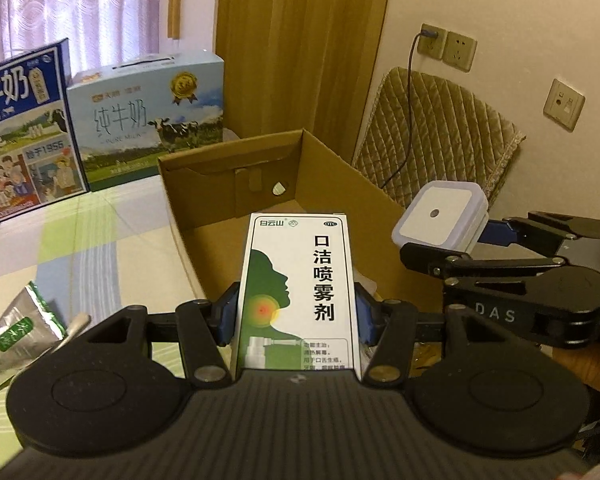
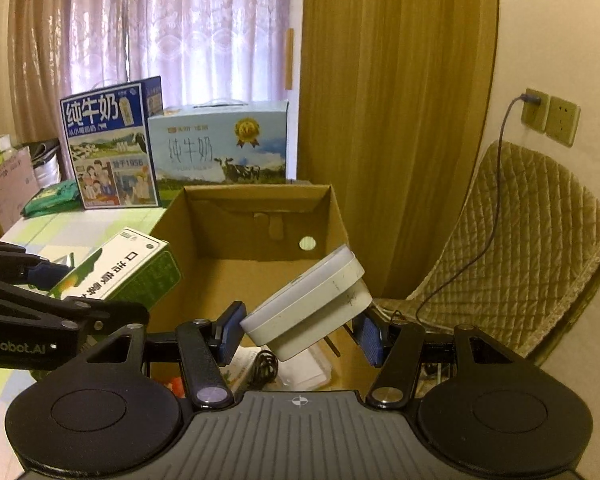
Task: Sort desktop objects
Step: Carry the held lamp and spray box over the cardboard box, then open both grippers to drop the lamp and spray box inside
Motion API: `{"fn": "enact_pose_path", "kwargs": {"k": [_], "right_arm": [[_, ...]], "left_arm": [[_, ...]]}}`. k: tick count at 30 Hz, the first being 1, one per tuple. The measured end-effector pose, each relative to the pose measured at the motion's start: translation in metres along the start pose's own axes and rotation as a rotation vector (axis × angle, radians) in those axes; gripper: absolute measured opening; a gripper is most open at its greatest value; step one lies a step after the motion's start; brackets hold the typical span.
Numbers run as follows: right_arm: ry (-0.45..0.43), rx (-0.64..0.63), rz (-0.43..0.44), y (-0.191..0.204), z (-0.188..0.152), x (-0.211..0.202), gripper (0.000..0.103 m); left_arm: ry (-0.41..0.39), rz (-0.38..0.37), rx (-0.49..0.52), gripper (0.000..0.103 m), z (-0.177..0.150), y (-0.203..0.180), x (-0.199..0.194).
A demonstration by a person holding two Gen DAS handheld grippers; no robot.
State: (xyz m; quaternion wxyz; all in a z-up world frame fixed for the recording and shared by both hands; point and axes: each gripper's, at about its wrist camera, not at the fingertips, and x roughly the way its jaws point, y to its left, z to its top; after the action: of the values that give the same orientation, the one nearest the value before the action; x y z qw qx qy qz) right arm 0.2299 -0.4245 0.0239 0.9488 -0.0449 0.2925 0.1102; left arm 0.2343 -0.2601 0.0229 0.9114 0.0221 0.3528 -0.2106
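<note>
My left gripper (image 1: 296, 316) is shut on a white and green spray medicine box (image 1: 298, 292), held over the open cardboard box (image 1: 228, 196). My right gripper (image 2: 300, 334) is shut on a white square plug-in night light (image 2: 312, 304), tilted, above the same cardboard box (image 2: 260, 208). From the left wrist view the night light (image 1: 440, 216) hangs over the box's right wall, with the right gripper (image 1: 476, 236) behind it. From the right wrist view the medicine box (image 2: 120, 272) sits at the box's left wall. A few small items lie on the box floor, partly hidden.
Two milk cartons (image 1: 24, 132) (image 1: 148, 116) stand at the back of the checked tabletop (image 1: 80, 240). A silver-green sachet (image 1: 16, 336) lies at front left. A quilted chair (image 2: 512, 248) stands right, under wall sockets (image 2: 548, 116) with a cable. A green packet (image 2: 52, 198) lies far left.
</note>
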Motion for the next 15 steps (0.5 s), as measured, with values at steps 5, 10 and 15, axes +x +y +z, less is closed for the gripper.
{"fn": "enact_pose_path", "kwargs": {"k": [5,10,15], "right_arm": [[0.007,-0.001,-0.001,-0.005,-0.001,0.007,0.056],[0.013,-0.005,-0.004,-0.009,-0.002,0.011,0.056],[0.021,-0.004,-0.006,-0.011,-0.005,0.016,0.056]], "left_arm": [[0.010,-0.013,-0.005,0.050,0.001,-0.002,0.012],[0.015,-0.023,-0.013,0.051,0.003,-0.001,0.022],[0.028,-0.026,-0.030,0.051,0.004,0.001,0.030]]}}
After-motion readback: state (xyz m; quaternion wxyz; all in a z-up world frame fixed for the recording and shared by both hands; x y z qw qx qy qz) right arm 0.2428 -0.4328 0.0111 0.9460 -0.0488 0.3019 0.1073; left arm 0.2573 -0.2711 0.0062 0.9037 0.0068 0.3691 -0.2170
